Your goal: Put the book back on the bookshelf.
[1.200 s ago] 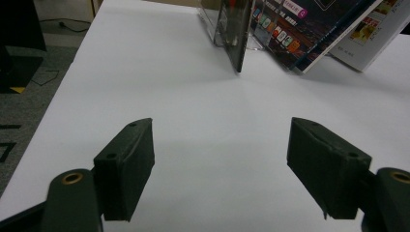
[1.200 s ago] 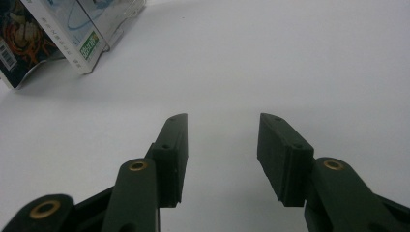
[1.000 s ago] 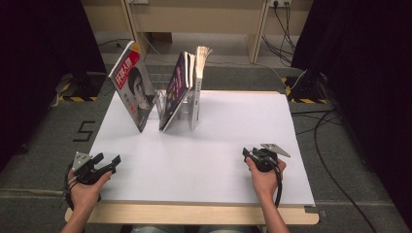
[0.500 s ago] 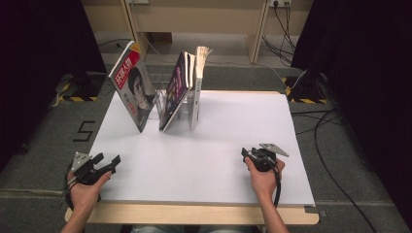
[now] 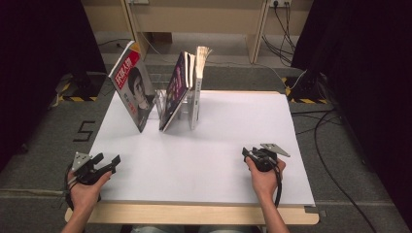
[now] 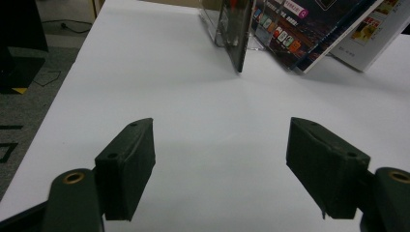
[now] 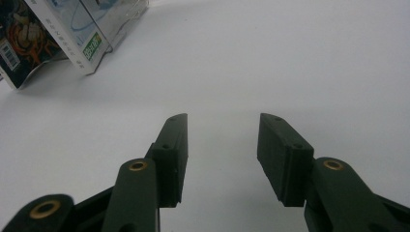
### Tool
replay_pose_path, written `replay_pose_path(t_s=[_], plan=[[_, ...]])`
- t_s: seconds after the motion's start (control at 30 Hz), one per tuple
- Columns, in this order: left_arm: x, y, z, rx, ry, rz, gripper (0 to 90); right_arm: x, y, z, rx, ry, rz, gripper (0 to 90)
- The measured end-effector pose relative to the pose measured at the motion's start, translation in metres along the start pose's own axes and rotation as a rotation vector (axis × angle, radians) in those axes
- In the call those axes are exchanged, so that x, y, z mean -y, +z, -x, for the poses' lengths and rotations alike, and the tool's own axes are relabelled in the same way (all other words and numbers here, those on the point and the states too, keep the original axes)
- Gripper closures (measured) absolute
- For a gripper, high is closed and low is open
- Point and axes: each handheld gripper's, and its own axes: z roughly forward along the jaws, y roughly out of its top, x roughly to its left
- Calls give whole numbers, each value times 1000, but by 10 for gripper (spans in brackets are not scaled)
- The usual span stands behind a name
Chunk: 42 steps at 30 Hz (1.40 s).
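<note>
Nothing was handled yet. We had left gripper (image 5: 108, 161) and right gripper (image 5: 248, 154) gaping, empty, well short of the clear rack (image 5: 180, 112); three books (image 5: 175, 91) leaned there, untouched.

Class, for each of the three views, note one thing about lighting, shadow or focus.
High view: even light on the white table top, dark curtains at the sides. Left gripper view: the left tool casts a soft shadow under its open jaws. Right gripper view: the glossy magazines look slightly blurred.
</note>
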Motion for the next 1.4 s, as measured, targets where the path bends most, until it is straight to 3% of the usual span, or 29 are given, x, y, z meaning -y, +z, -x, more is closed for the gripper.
replay_pose_path(t_s=[0.1, 0.83, 1.4], plan=[[0, 0, 0, 0, -3, -1, 252, 1, 0, -2, -1, 15, -7, 549], [0, 0, 2, -6, 10, -1, 252, 2, 2, -1, 1, -12, -7, 549], [0, 1, 2, -7, 14, -3, 252, 2, 2, -2, -3, -5, -9, 549]])
